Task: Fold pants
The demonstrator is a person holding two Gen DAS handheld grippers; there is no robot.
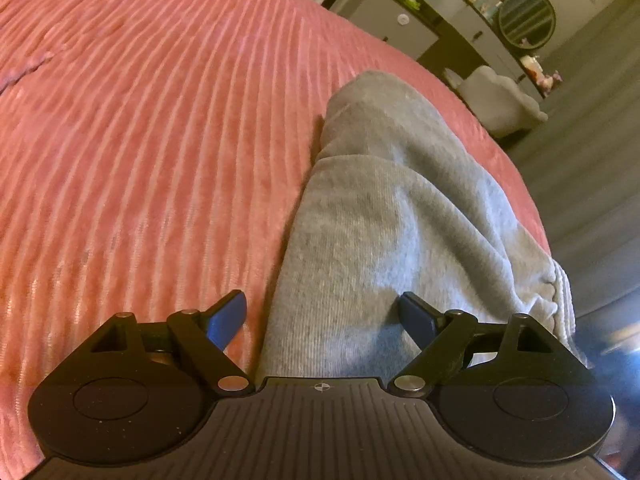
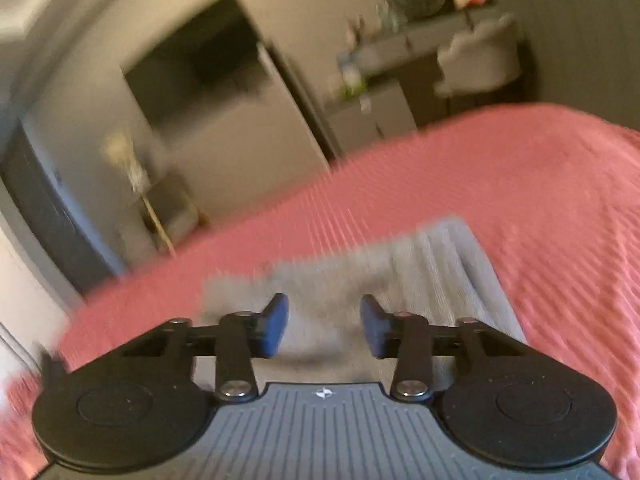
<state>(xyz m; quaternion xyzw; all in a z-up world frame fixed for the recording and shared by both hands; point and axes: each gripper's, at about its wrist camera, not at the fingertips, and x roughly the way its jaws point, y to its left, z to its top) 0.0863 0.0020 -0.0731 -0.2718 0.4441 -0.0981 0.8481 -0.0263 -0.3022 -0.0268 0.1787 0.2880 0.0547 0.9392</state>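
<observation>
Grey sweatpants (image 1: 400, 208) lie in a folded stack on the pink ribbed bedspread (image 1: 140, 140), near the bed's right edge. My left gripper (image 1: 322, 316) hangs low over their near end, open wide. Its left pad is above the bedspread and its right pad above the cloth, with nothing held. In the blurred right wrist view the grey sweatpants (image 2: 440, 264) lie flat on the pink bedspread (image 2: 540, 200), ribbed band toward the right. My right gripper (image 2: 324, 326) hovers above them, open with a narrower gap and nothing between the blue pads.
The bed's edge (image 1: 532, 200) drops to a grey floor on the right. Beyond stand a dresser (image 1: 452, 28) with bottles, a round mirror (image 1: 526, 18) and a pale chair (image 1: 500, 100). A dark doorway (image 2: 208, 60) and a grey wall are behind the bed.
</observation>
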